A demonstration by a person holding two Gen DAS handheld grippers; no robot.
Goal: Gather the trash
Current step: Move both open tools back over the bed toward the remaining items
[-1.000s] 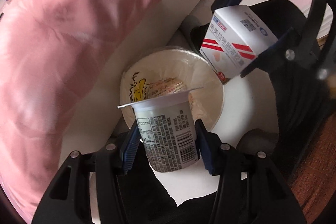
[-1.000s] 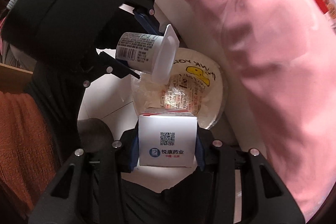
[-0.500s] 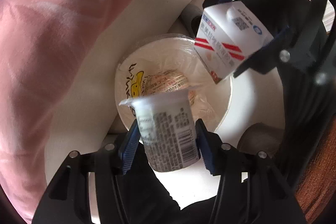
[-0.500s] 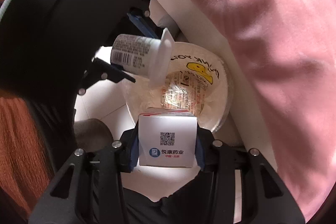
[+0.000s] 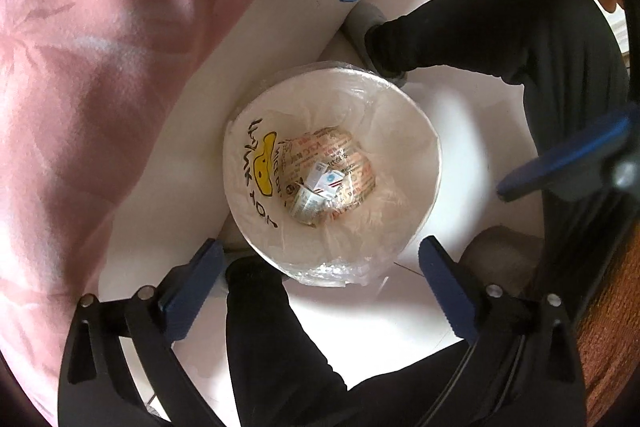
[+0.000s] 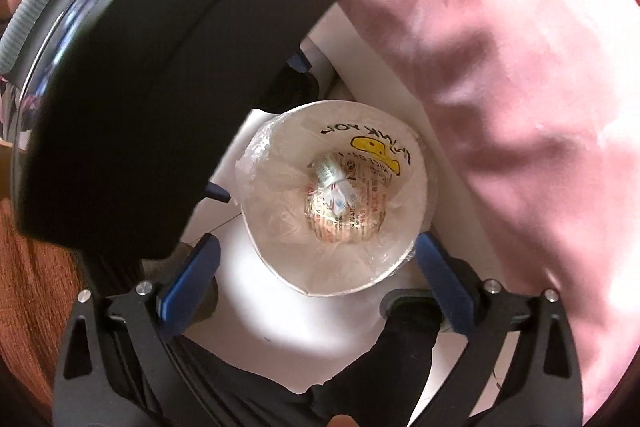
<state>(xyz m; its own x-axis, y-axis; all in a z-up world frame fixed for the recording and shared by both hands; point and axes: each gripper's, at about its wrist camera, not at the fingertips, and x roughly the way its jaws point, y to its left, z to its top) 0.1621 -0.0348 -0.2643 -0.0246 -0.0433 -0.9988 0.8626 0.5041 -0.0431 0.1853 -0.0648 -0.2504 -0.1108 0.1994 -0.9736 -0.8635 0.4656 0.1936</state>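
a: where is the trash?
b: at the bottom of the lined white bin point(image 5: 400, 131), a small box point(image 5: 326, 181) and a cup point(image 6: 329, 169) on printed wrappers.
a: and the tongs?
b: left gripper point(image 5: 320, 259) and right gripper point(image 6: 316, 259) both spread wide, empty, above the bin, beside pink fabric point(image 5: 100, 67).

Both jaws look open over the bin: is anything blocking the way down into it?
Nothing visible. The bin mouth is open below both grippers; the box and cup lie at the bottom.
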